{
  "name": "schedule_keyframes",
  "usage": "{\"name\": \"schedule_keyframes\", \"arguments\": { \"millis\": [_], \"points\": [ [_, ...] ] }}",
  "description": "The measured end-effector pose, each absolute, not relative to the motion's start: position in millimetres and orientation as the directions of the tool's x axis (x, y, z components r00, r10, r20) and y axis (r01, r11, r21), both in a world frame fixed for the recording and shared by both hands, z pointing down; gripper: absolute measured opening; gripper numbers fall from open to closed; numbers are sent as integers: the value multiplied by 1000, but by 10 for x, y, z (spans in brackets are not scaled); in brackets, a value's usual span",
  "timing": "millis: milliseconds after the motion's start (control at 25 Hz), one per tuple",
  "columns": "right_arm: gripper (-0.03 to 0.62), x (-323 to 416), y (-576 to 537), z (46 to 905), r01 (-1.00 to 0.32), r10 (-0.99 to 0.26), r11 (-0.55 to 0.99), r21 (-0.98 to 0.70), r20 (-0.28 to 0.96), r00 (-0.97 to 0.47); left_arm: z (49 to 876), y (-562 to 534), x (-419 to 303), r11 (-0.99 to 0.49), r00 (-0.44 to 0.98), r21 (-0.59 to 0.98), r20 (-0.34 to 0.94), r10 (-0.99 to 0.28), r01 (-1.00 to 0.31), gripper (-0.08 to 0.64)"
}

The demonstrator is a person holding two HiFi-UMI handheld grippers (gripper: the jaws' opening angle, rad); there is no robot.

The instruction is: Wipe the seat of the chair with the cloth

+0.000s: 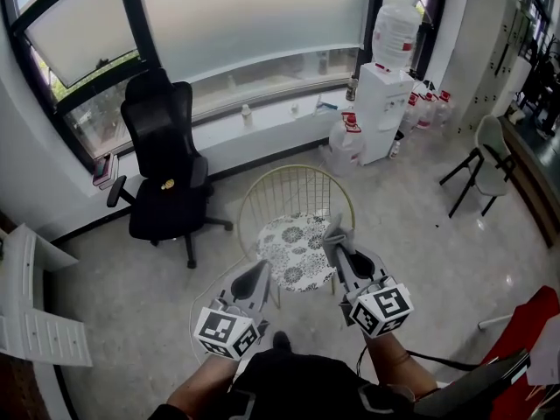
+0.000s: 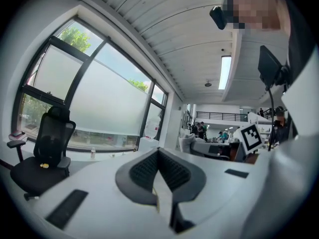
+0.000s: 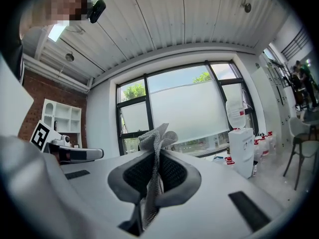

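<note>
A gold wire chair (image 1: 262,191) with a black-and-white floral seat (image 1: 296,250) stands on the floor just ahead of me. My right gripper (image 1: 333,233) hovers over the seat's right edge, shut on a grey mesh cloth (image 3: 156,142). The cloth's crumpled end sticks up past the fingertips in the right gripper view. My left gripper (image 1: 259,269) is near the seat's front left edge. Its jaws (image 2: 158,152) are shut with nothing between them. Both gripper views point level across the room, so neither shows the seat.
A black office chair (image 1: 164,169) stands to the left by the window. A water dispenser (image 1: 385,103) with spare bottles (image 1: 346,143) is at the back right. A white chair (image 1: 490,156) is further right, a white shelf (image 1: 31,296) at the left, and a red object (image 1: 525,339) at the lower right.
</note>
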State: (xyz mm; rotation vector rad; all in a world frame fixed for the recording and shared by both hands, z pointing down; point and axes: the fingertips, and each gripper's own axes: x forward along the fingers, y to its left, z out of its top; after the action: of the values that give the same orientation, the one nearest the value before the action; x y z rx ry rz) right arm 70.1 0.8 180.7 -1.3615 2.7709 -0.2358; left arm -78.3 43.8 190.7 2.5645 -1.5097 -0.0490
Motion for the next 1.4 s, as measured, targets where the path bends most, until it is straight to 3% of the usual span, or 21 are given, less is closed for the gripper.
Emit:
{"name": "schedule_keyframes", "arguments": {
  "millis": [400,1400],
  "points": [
    [21,275,-632,1944,-775,-779,608,-171,62,-624,2015,-130,-1156,-456,475,176,80,-876,-872,8],
    [21,304,-2610,2631,-607,-598,746,-273,124,-792,2583,-1953,-932,-246,283,178,224,-933,-953,8]
  ]
}}
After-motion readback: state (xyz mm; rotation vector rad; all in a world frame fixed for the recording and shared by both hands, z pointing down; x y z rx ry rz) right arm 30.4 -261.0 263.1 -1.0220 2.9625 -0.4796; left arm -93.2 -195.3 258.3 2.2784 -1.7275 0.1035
